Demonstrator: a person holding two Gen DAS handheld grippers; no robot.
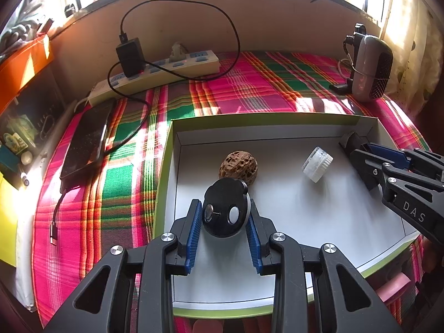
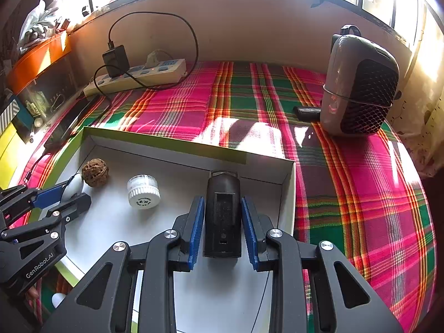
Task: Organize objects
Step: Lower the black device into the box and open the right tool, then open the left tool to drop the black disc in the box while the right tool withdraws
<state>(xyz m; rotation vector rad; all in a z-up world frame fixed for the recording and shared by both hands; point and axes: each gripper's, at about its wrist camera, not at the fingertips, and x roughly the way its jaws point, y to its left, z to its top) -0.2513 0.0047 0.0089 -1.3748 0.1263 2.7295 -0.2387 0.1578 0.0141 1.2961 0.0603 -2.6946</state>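
A shallow white box with a green rim (image 1: 166,161) lies on the plaid cloth; it also shows in the right wrist view (image 2: 288,183). Inside are a brown walnut (image 1: 238,166) (image 2: 95,172) and a small white jar (image 1: 317,164) (image 2: 143,191). My left gripper (image 1: 224,216) is shut on a black round disc (image 1: 225,211) over the box floor, just in front of the walnut. My right gripper (image 2: 223,224) is shut on a black cylindrical device (image 2: 222,216) near the box's far right corner. The right gripper also shows in the left wrist view (image 1: 369,163), the left gripper in the right wrist view (image 2: 69,194).
A power strip (image 1: 155,75) with a black charger (image 1: 130,55) and cable lies at the back. A dark phone (image 1: 86,144) lies left of the box. A grey mesh-fronted heater (image 2: 360,86) stands at the back right. Shelves with clutter (image 1: 22,105) line the left.
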